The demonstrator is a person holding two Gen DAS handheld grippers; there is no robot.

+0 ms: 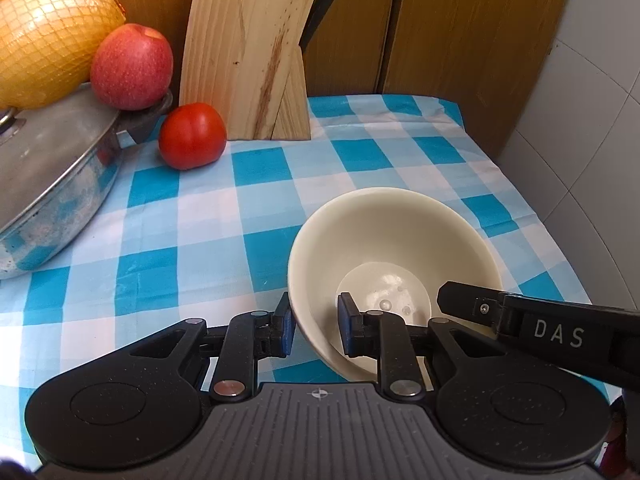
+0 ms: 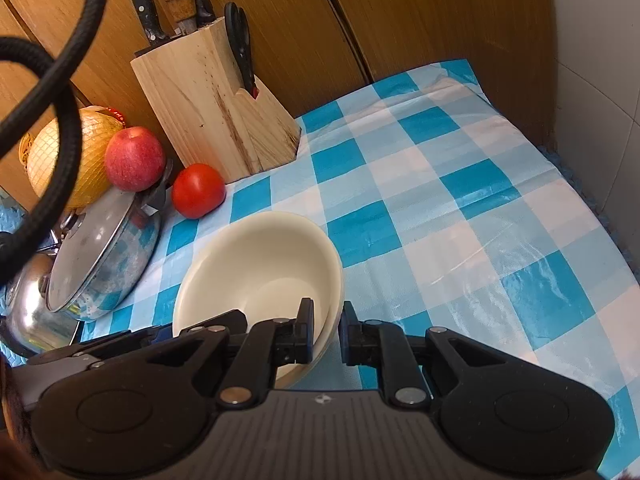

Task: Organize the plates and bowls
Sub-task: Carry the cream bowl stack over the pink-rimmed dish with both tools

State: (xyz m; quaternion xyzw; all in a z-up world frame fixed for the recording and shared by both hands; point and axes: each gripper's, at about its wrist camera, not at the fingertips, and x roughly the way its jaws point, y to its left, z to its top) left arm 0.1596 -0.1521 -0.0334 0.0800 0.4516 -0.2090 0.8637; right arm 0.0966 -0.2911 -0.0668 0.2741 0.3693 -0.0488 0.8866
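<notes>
A cream bowl (image 1: 392,232) sits tilted on the blue-and-white checked cloth (image 1: 200,220). My left gripper (image 1: 316,328) is shut on its near-left wall, one pad outside and one inside. A black finger of my right gripper (image 1: 460,300) reaches onto the bowl's right rim. In the right wrist view the bowl (image 2: 272,256) shows a double rim line, as if one bowl is nested in another. My right gripper (image 2: 326,330) is shut on the near-right rim. Part of my left gripper (image 2: 160,334) shows at the bowl's left side.
A lidded steel pot (image 1: 52,168) stands at the left with a red apple (image 1: 132,66) and a netted yellow fruit (image 1: 48,32) on it. A tomato (image 1: 192,136) and a wooden knife block (image 1: 248,52) stand behind. A kettle (image 2: 28,300) and a tiled wall (image 2: 592,80) flank the table.
</notes>
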